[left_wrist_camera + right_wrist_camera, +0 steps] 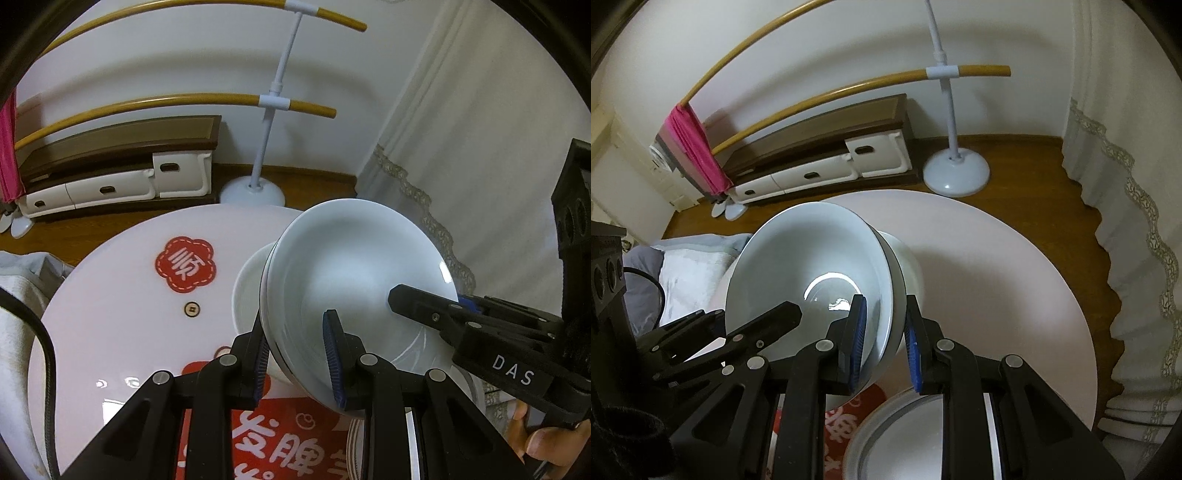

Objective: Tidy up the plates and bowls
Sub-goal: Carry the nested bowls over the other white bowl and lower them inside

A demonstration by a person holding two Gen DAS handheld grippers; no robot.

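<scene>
A nested stack of white bowls (351, 273) hangs tilted over the round white table (122, 325), held from both sides. My left gripper (297, 354) is shut on the near rim, one blue pad inside and one outside. My right gripper (432, 301) clamps the opposite rim from the right, with a hand below it. In the right wrist view the same bowls (812, 266) fill the middle. My right gripper (884, 339) pinches their rim there, and my left gripper (746, 321) bites the rim from the left. A stack of plates (905, 435) lies on the table below.
Red decals (184, 264) mark the table. Beyond it stand a white rack pole with a round base (955, 171), a low cabinet with white drawers (827, 162) and a lace-edged curtain (1126, 221). Grey bedding (687, 266) and a black cable (48, 354) lie at the left.
</scene>
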